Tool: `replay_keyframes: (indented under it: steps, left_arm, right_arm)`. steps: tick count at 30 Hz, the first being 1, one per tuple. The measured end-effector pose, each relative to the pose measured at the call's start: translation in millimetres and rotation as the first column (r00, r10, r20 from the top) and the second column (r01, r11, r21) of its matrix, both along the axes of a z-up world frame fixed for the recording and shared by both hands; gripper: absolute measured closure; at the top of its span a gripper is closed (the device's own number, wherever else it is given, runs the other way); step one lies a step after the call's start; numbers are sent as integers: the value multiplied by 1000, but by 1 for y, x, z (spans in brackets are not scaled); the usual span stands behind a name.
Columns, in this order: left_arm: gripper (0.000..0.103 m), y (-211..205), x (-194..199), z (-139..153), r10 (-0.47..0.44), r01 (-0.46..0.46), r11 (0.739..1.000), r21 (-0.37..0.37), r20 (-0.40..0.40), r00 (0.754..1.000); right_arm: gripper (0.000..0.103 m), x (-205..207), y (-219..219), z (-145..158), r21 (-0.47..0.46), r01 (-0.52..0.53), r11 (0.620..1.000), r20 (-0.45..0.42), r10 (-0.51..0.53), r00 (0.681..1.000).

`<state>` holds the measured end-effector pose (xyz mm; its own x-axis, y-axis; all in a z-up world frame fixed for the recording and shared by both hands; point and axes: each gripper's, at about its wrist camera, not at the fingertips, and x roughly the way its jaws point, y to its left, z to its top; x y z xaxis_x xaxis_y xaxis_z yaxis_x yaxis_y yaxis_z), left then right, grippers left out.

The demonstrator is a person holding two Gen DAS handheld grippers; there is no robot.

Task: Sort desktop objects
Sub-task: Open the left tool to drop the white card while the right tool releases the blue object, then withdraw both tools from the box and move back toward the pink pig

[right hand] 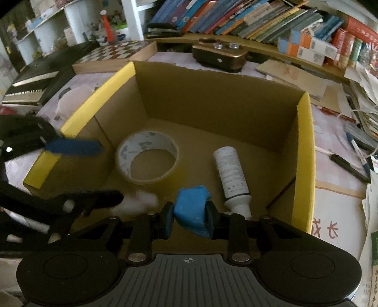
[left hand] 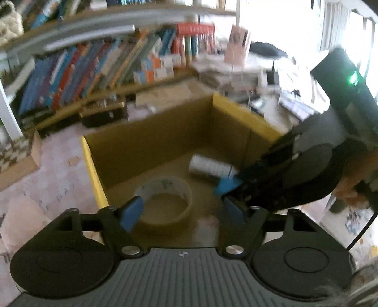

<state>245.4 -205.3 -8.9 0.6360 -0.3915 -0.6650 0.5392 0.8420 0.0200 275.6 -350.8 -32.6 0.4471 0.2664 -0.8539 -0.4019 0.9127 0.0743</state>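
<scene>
An open cardboard box with yellow-edged flaps [left hand: 93, 170] [right hand: 306, 153] fills both views. On its floor lie a roll of tape [left hand: 163, 200] [right hand: 146, 157] and a white bottle [left hand: 208, 166] [right hand: 232, 174] on its side. A white fluffy tuft [right hand: 139, 200] lies near the tape. My left gripper [left hand: 182, 212] [right hand: 109, 172] hovers over the box's left part, open, with nothing between its blue pads. My right gripper [right hand: 190, 219] [left hand: 226, 185] is low inside the box beside the bottle, shut on a soft blue block [right hand: 192, 210].
Behind the box stand a brown case [right hand: 219, 56], a chessboard [right hand: 113, 53] and a shelf of books [right hand: 259, 21]. Pens [right hand: 349, 166] and stacked papers [right hand: 363, 94] lie to the right. A dark notebook [right hand: 30, 82] sits to the left on the pink cloth.
</scene>
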Motion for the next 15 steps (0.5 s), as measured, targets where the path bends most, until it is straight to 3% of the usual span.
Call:
replay_keyframes:
  steps: [7, 15]
  left_arm:
    - [17, 28, -26, 35, 106, -84, 986, -147, 152, 983]
    - [16, 64, -54, 47, 215, -167, 957, -238, 191, 958]
  right_arm:
    - [52, -20, -4, 29, 68, 81, 994, 134, -89, 987]
    - [52, -49, 3, 51, 116, 163, 980, 242, -187, 952]
